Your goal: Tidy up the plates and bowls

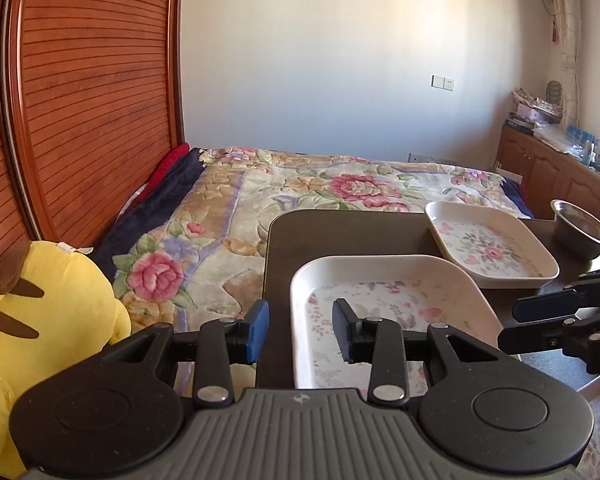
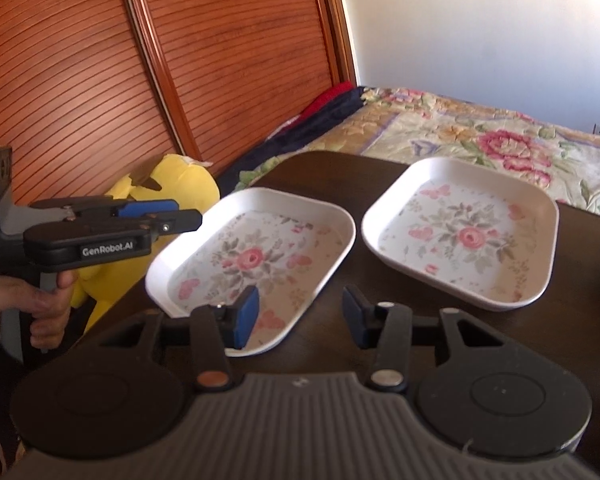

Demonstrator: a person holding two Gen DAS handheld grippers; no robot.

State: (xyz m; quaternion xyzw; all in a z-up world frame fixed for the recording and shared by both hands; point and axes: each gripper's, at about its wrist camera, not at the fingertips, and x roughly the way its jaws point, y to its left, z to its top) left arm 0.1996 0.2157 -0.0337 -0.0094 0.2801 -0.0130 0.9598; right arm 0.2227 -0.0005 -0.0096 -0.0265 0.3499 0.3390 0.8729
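Observation:
Two white square plates with a pink flower print lie on a dark table. The near plate is at the table's left edge. The far plate lies beside it. A steel bowl stands at the far right. My left gripper is open, its jaws straddling the near plate's left rim. It also shows from the side in the right wrist view. My right gripper is open and empty, at the near plate's right rim; it also shows in the left wrist view.
A bed with a floral quilt lies beyond the table. A yellow plush toy sits left of the table against a wooden headboard. A wooden cabinet with clutter stands at the far right.

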